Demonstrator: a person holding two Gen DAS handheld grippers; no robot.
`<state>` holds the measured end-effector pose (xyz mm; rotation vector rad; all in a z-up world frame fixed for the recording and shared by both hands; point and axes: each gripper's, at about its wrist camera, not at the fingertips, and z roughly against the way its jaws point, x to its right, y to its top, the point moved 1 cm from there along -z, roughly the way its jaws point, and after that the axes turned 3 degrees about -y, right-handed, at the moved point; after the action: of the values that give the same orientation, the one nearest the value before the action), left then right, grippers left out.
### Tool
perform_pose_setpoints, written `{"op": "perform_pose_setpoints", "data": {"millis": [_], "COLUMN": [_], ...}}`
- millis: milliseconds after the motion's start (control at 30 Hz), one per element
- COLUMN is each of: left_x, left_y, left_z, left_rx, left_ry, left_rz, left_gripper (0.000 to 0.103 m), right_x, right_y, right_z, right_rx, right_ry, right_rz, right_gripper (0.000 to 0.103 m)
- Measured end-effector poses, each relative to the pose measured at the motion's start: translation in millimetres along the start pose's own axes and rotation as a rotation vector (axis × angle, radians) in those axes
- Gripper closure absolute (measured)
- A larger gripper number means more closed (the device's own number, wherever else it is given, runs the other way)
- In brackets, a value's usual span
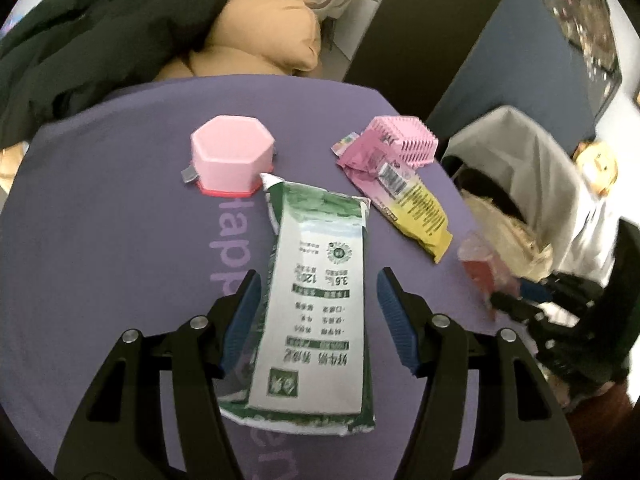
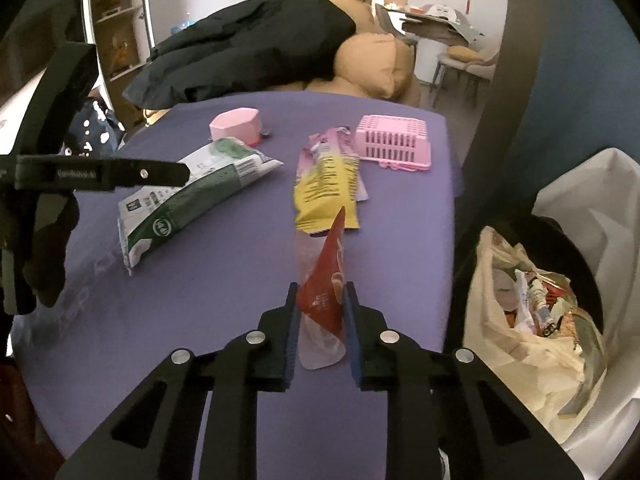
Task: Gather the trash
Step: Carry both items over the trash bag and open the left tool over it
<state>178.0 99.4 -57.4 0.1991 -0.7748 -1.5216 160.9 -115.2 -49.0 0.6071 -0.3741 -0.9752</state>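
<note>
- The right gripper (image 2: 322, 300) is seen clamped on a red and clear wrapper (image 2: 326, 280), its blue pads pressed against both sides of the crumpled plastic just above the purple table (image 2: 224, 276).
- The left gripper (image 1: 318, 312) is held apart, its jaws straddling a flattened green and white carton (image 1: 316, 312) that lies on the table; the left pad appears to sit just beside the carton's edge, though contact cannot be judged from this angle.
- A bin lined with a pale bag (image 2: 532, 320) is seen off the table's right edge, and several wrappers are already gathered inside it, so part of the collecting is judged done.
- Left on the table are the carton and a pink and yellow packet (image 2: 326, 184), which lies beyond the red wrapper and near a pink slotted basket (image 2: 396, 142).
- A pink hexagonal box (image 1: 232, 156) stands at the far end of the carton; whether it and the basket count as trash cannot be told.
- The table's right edge is close to the clamped wrapper, with the bin directly beyond it, so a short, open path to the bag is available.
- Open table is left between the carton and the packet, while the far edge is crowded by a dark coat (image 2: 248, 52) and tan cushions (image 2: 372, 64).
</note>
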Motion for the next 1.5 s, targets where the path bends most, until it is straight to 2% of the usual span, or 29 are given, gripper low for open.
{"op": "perform_pose_setpoints", "data": {"millis": [200,300,467,733,867,1000,1133,1300,1500], "left_x": [12,13,24,83,105,124,149,186,239], "left_y": [5,5,9,25,36,51,70,90,102], "left_z": [-25,-26,-1,50,59,72,65,10,-73], "left_rx": [-0.067,-0.073,-0.003,0.147,0.202,0.333,0.396,0.364,0.217], "left_ry": [0.121,0.123,0.122,0.092,0.052,-0.082,-0.208,-0.279,-0.305], "left_rz": [-0.056,-0.056,-0.056,-0.175,-0.196,-0.151,-0.135,-0.105,-0.133], "left_gripper": [0.046,0.05,0.054,0.054,0.054,0.054,0.053,0.053,0.053], "right_x": [16,21,38,62,68,88,127,182,228], "right_y": [-7,-9,-12,-17,-14,-5,9,10,-11], "right_z": [18,29,50,73,87,113,147,160,157], "right_rx": [0.039,0.066,0.127,0.192,0.219,0.269,0.328,0.343,0.369], "right_ry": [0.035,0.027,0.016,0.018,-0.018,-0.086,-0.214,-0.31,-0.314], "right_rz": [-0.077,-0.079,-0.107,-0.23,-0.235,-0.241,-0.23,-0.269,-0.375], "right_gripper": [0.084,0.084,0.084,0.083,0.083,0.084,0.084,0.084,0.083]}}
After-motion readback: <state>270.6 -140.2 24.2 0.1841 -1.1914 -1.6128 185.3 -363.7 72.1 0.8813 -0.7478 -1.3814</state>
